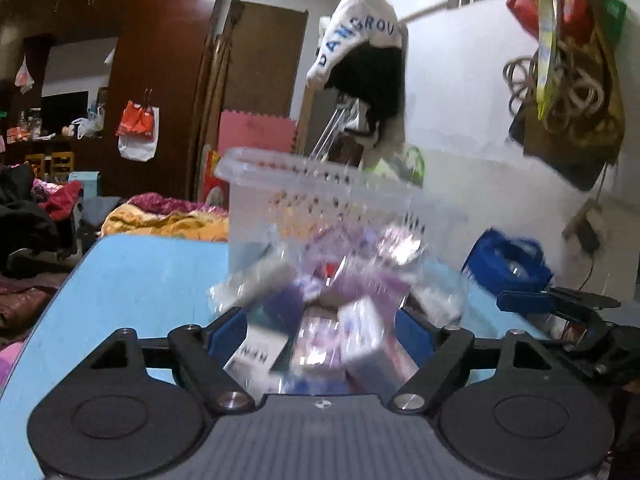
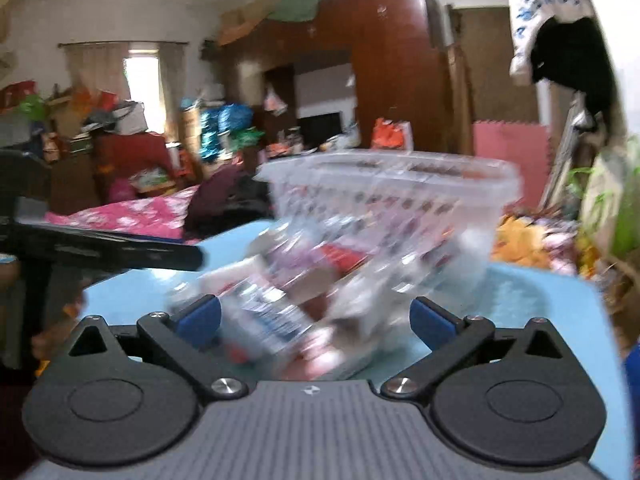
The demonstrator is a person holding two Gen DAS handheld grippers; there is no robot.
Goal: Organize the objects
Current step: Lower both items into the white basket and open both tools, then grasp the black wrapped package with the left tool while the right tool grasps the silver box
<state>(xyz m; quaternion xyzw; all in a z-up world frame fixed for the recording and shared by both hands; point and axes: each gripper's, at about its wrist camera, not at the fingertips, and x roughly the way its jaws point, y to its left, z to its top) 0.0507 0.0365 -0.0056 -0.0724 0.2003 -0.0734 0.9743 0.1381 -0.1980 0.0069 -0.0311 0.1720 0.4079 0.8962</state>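
A clear plastic bag of small boxes and packets (image 1: 340, 312) lies on the light blue table (image 1: 152, 272), in front of a clear perforated plastic basket (image 1: 320, 204). My left gripper (image 1: 320, 322) is low over the table and open, its blue pads standing either side of the bag's near end. In the right wrist view the same bag (image 2: 288, 312) lies blurred between the wide-open jaws of my right gripper (image 2: 316, 316), with the basket (image 2: 400, 200) just behind. Each gripper shows in the other's view: the right one (image 1: 560, 304) and the left one (image 2: 120, 254).
A blue bag (image 1: 508, 260) sits at the table's right by the white wall. A hat (image 1: 360, 60) and bags (image 1: 568, 80) hang above. Beyond the table's far edge are a cluttered bed (image 2: 132, 212) and a dark wooden wardrobe (image 1: 160, 60).
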